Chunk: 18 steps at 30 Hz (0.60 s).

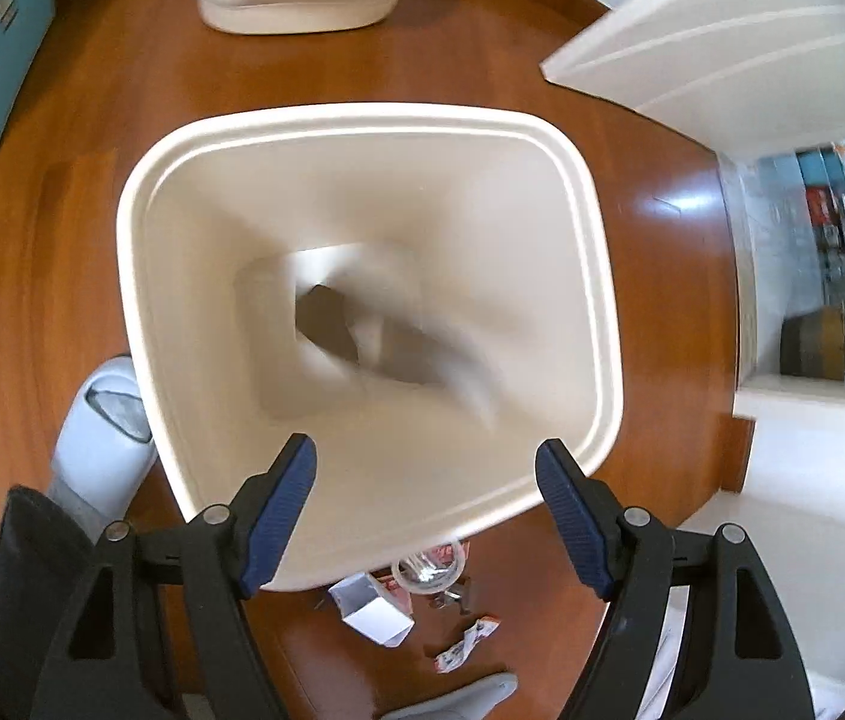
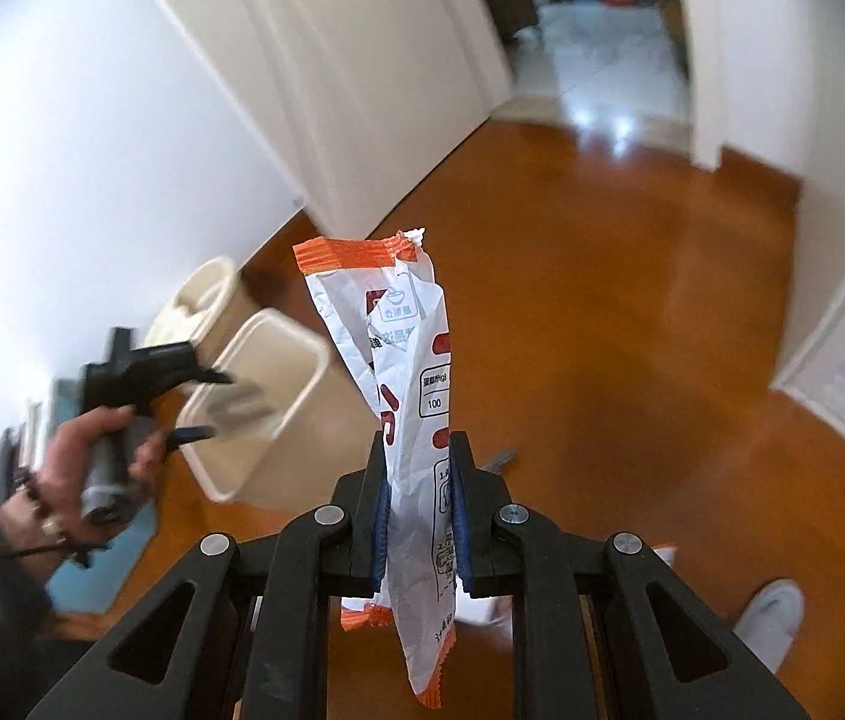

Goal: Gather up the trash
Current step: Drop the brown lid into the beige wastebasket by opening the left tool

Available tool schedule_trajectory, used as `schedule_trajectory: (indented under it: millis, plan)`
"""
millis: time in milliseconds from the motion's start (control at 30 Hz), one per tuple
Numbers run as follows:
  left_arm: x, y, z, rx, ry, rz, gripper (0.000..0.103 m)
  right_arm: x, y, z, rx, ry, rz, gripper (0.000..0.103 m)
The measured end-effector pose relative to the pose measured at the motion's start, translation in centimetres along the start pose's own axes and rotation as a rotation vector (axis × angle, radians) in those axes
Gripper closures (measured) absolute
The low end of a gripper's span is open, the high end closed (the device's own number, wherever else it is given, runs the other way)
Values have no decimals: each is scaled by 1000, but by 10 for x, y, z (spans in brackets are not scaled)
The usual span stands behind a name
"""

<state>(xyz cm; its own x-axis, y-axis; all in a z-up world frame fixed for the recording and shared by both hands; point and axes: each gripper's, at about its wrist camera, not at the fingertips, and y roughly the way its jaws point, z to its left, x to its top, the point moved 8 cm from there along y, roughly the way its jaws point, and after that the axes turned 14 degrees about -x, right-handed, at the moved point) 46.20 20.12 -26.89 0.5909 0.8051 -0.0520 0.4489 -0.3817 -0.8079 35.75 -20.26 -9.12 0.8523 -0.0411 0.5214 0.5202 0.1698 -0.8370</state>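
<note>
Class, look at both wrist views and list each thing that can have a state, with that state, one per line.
Left gripper: open, holding nothing, above the bin.
Right gripper: shut on the wrapper.
Wrapper: torn open, crumpled, held upright.
Cream bin: lidless, upright, blurred trash inside.
Floor scraps: not yet collected.
White door: open.

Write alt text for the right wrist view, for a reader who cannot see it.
The right gripper is shut on a white and orange wrapper that sticks up above a wooden floor. At left, a hand holds the left gripper, jaws open, over a cream bin, with a white door behind.
</note>
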Motion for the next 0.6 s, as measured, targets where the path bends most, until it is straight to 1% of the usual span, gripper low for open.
schedule_trajectory:
  millis: [33, 67, 100, 200, 267, 333, 367, 433, 500, 533, 567, 600]
  plan:
    - [-3, -2, -1, -4, -18, -10, 28, 0, 4, 8, -3, -28, 0, 85]
    - [-5, -13, -4, -23, -41, -20, 28, 1, 7, 11, -13, -46, -4, 85]
    - [-11, -27, -9, -58, -67, -32, 28, 2, 10, 15, -18, -53, -4, 85]
    - [-26, -75, -21, -151, -122, -54, 28, 1, 25, 18, 23, 14, 54, 85]
    - [-46, -108, -38, -224, -106, -67, 28, 3, 30, 19, 80, 86, 97, 85]
    - [-62, -137, -48, -276, -79, -88, 28, 3, 32, 25, 91, 84, 95, 85]
    - [-68, -153, -49, -297, -69, -111, 28, 2, 32, 31, 93, 66, 90, 85]
    - [-67, -171, -40, -288, -47, -166, 27, -5, 33, 37, 102, 37, 89, 85]
    - [-52, -181, -27, -264, -16, -222, 27, -11, 36, 46, 108, 5, 97, 85]
    - [-42, -182, -13, -226, -32, -231, 27, -15, 41, 52, 110, -6, 113, 85]
    - [-35, -183, -1, -215, -79, -227, 27, -19, 44, 57, 110, -16, 127, 85]
    - [-29, -185, 9, -246, -137, -222, 27, -24, 48, 62, 107, -28, 133, 85]
